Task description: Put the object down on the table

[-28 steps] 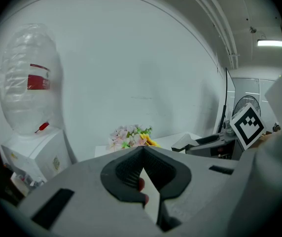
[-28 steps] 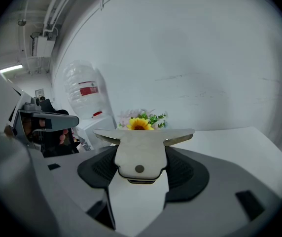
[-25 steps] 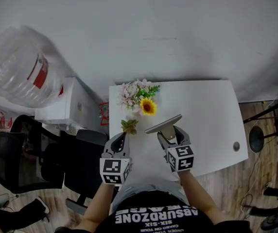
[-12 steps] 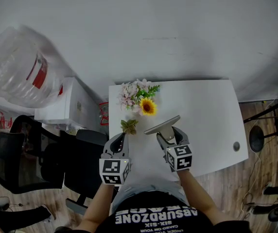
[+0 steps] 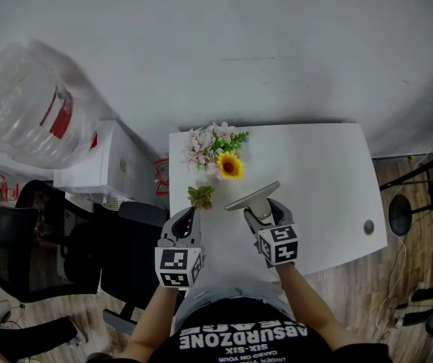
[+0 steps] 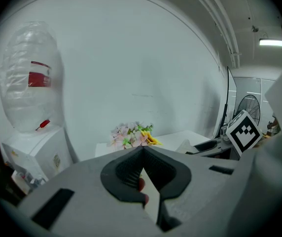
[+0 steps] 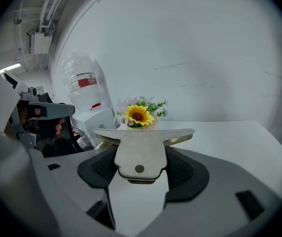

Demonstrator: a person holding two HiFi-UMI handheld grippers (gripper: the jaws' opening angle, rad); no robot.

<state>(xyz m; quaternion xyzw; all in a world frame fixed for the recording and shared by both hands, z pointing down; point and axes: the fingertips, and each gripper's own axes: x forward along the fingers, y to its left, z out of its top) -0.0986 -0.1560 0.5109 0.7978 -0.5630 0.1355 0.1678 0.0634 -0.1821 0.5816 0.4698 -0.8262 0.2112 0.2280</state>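
Clamping a squeegee (image 7: 140, 152) by its handle, right tool (image 7: 140, 177) over the table (image 5: 322, 172), left tool (image 6: 142, 171) closed, empty.

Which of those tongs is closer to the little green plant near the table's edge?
Left. The left tongs point at the little green plant from just short of it. The right tongs, gripping a metal tool, are farther off to the plant's right.

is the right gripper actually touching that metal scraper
Touching. In the right gripper view, the fingers of the right gripper press against both sides of the metal scraper.
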